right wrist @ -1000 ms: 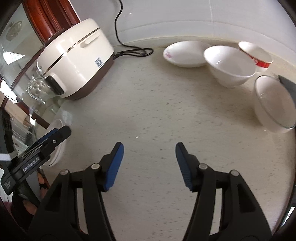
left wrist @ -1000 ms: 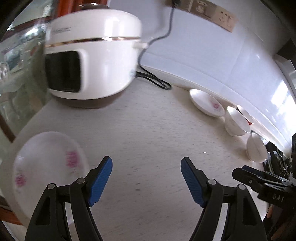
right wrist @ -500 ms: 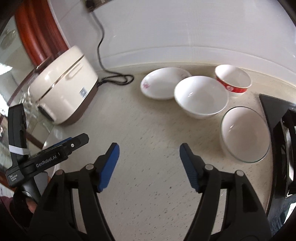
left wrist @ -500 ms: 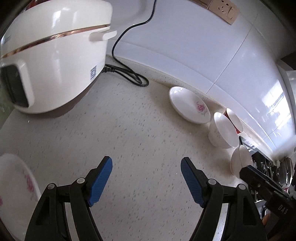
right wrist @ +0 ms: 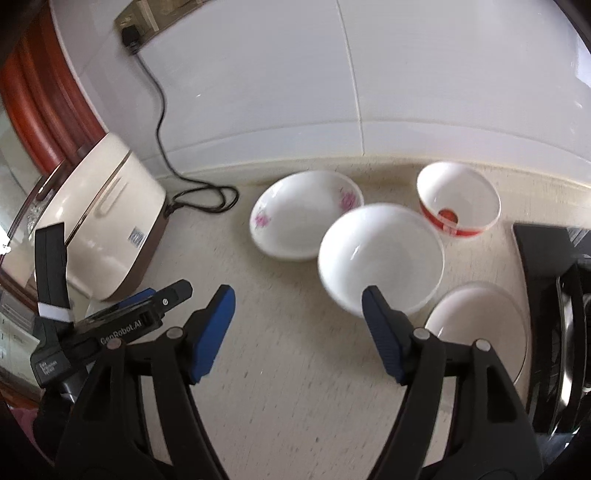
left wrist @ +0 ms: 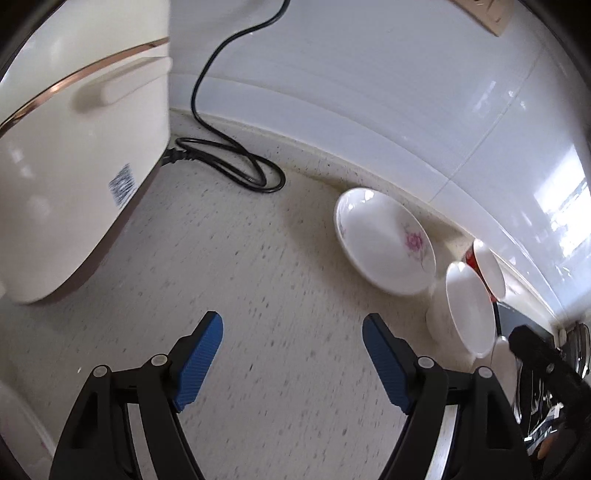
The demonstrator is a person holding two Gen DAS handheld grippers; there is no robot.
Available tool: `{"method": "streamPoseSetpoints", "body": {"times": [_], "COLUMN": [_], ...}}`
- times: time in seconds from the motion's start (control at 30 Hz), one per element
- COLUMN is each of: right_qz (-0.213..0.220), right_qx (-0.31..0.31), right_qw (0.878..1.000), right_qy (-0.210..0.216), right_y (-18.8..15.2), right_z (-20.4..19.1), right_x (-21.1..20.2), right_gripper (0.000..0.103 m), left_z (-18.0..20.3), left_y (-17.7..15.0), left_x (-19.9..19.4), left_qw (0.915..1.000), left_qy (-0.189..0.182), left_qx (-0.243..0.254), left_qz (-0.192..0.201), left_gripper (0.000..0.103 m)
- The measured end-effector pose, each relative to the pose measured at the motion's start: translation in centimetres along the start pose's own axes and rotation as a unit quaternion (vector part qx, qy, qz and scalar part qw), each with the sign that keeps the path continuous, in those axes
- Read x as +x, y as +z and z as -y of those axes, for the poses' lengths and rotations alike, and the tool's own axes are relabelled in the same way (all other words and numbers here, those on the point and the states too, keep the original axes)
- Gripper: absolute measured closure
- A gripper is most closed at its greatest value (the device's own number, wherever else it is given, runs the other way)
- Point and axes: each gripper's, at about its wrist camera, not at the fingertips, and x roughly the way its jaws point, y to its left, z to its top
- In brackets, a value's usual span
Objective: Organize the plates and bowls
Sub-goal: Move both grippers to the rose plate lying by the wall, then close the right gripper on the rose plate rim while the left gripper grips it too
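White bowl (right wrist: 380, 258) centre frame on bench (right wrist: 288, 369), beside floral plate (right wrist: 304, 214). Approach step: right tool (right wrist: 297, 332) empty, jaws opening; left tool (left wrist: 291, 363) wide, empty. Next: straddle bowl rim.

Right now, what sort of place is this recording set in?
Most likely a home kitchen counter: a cream rice cooker plugged into a wall socket, a white flowered plate, and a black stove alongside.

surface: speckled beige countertop (right wrist: 295, 369) | on it: cream rice cooker (right wrist: 110, 221) + black cord (right wrist: 207, 199), floral plate (right wrist: 303, 214), white bowl (right wrist: 380, 254), red-banded bowl (right wrist: 458, 199), glass bowl (right wrist: 476, 325)
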Motion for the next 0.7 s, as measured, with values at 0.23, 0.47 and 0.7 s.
{"method": "streamPoseSetpoints", "body": {"times": [0.23,0.47,0.7], "right_qz": [0.001,-0.034,-0.085], "right_qx": [0.017,0.062,0.092], "right_qw": [1.000,0.997,0.992], "right_qy": [-0.002,0.001,0.002], "right_y": [4.2,7.8,10.4], "right_z": [1.3,3.9,5.7], "right_x": [2.2,6.8,11.3], "right_gripper": [0.028,0.027,0.027], "left_z": [0.5,1.3,2.0], "left_y": [1.9,3.5,5.4], "left_x": [3.4,6.7,9.4], "left_qw": [0.9998,0.9992,0.9990], "left_qy": [0.002,0.012,0.013], "left_qx": [-0.010,-0.016,-0.020], "left_qz": [-0.017,-0.034,-0.038], "left_gripper": [0.024,0.024,0.024]}}
